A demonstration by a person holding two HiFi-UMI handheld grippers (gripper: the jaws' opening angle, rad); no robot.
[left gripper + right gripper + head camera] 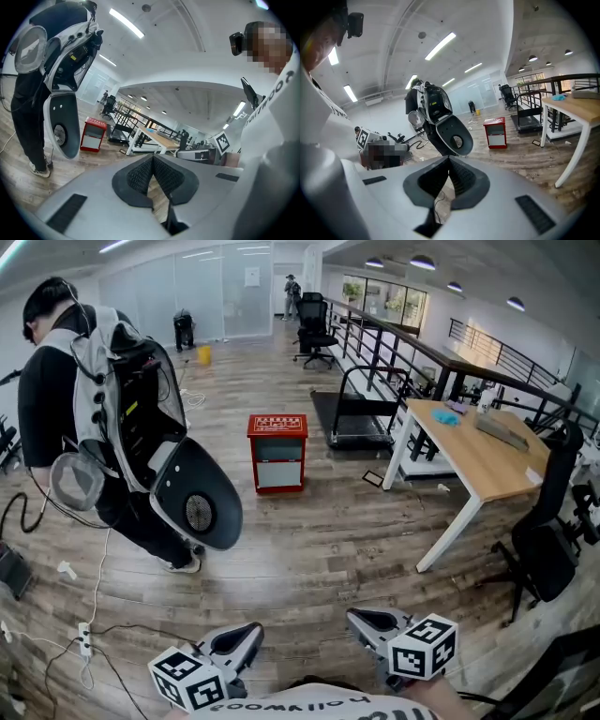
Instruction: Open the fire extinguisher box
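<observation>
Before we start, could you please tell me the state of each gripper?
Left gripper: closed, holding nothing.
Right gripper: closed, holding nothing.

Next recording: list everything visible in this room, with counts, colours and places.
fire extinguisher box: one, red, on floor, centre
person: one, dark clothes, left, wearing backpack rig
table: one, wood top, white legs, right
office chairs: two, black, one far back, one right edge
treadmill: one, black, behind table
bucket: one, yellow, far back
left hand-held gripper: one, grey, bottom left, shut
right hand-held gripper: one, grey, bottom right, shut
</observation>
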